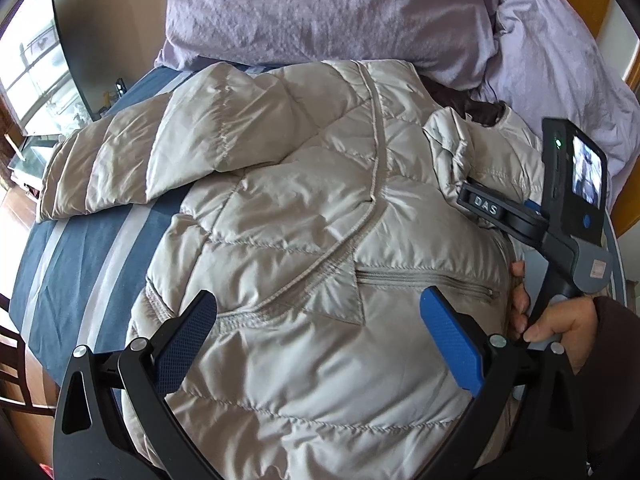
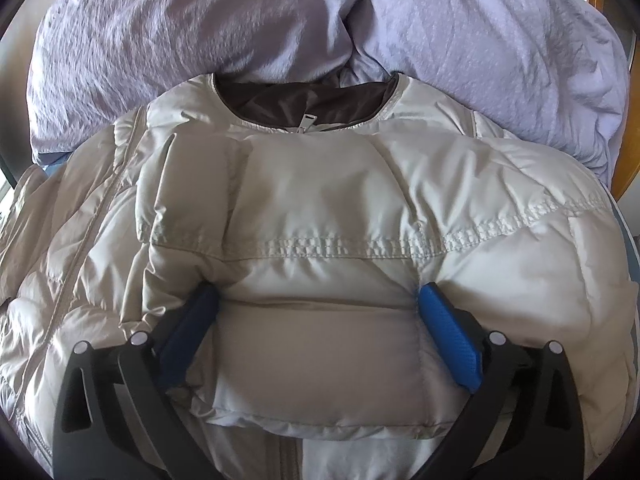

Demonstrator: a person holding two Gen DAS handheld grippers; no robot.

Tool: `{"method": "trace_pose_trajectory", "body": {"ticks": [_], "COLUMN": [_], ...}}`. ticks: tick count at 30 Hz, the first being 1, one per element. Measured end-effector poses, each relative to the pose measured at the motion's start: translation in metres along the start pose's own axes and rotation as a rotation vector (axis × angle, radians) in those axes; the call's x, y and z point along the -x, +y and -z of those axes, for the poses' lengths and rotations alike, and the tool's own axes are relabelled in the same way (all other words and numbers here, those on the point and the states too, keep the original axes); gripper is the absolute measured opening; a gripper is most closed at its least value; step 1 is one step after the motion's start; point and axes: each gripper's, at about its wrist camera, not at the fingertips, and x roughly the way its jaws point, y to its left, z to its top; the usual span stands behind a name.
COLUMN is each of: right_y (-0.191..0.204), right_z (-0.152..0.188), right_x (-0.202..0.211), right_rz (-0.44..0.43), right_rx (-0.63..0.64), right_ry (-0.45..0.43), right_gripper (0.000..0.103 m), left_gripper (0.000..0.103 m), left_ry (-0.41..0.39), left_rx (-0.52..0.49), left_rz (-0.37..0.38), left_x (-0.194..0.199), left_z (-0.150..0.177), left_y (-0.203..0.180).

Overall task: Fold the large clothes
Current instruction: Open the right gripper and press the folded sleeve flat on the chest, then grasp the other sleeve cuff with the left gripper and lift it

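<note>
A pale grey quilted jacket (image 1: 320,208) lies front up on the bed, its brown-lined collar (image 2: 304,100) toward the pillows. One sleeve (image 1: 120,164) stretches out to the left. The other sleeve (image 2: 320,344) is folded across the chest. My left gripper (image 1: 320,320) hovers open over the jacket's lower front, near a zipped pocket (image 1: 424,280), with nothing between its fingers. My right gripper (image 2: 318,294) stands wide open with the folded sleeve lying between its blue pads (image 2: 448,344), the puffy fabric brushing them. A hand (image 1: 560,320) holds the right gripper's handle at the jacket's right side.
A rumpled lilac duvet (image 1: 320,12) is heaped beyond the collar and also fills the top of the right wrist view (image 2: 480,60). The blue sheet with pale stripes (image 1: 80,248) shows at the left. A window (image 1: 36,72) and a dark wooden chair (image 1: 16,360) are beyond the bed's left edge.
</note>
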Motion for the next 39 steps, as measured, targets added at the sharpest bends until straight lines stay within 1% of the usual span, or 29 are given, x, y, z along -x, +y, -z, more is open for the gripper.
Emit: {"method": "trace_pose_trajectory", "body": {"ticks": [5,11,21,25,27,32,37,38,39], "right_y": [0.000,-0.001,-0.001,-0.001,-0.001,-0.002,-0.001,-0.001,-0.001], "right_z": [0.000,0.000,0.000,0.000,0.000,0.000,0.000,0.000,0.000], "right_x": [0.001,0.001,0.002,0.002,0.002,0.003,0.003,0.003,0.003], "right_rz": [-0.001,-0.002,-0.004,-0.005,-0.005,-0.004,-0.004,-0.005,-0.005], "right_rx": [-0.004,-0.004,-0.004,-0.003,-0.003,-0.001,0.000,0.000,-0.001], "right_ry": [-0.004,-0.004,-0.004,-0.003,-0.003,-0.004,-0.004,-0.004,-0.004], "right_gripper": [0.101,0.101,0.101,0.101,0.101,0.101,0.101,0.101,0.101], "left_gripper": [0.102,0.102,0.102,0.102,0.100,0.096,0.092,0.091,0.089], "left_ry": [-0.012,-0.026,-0.041,-0.041,-0.037,-0.032,-0.036,-0.030,-0.007], "left_rx": [0.034,0.094,0.253,0.313,0.351,0.443,0.554,0.575,0.595], "left_rz": [-0.010,-0.044,-0.160,-0.191,-0.203,-0.212,-0.181,-0.178,-0.176], "left_x": [0.000,-0.003,-0.011,-0.020,-0.024,-0.031,-0.036,-0.039,-0.042], "left_z": [-0.007,-0.020,-0.052,-0.060,-0.062,-0.064,-0.064,-0.064,-0.063], "left_y": [0.018,0.053,0.150,0.184,0.201,0.231,0.258,0.262,0.267]}}
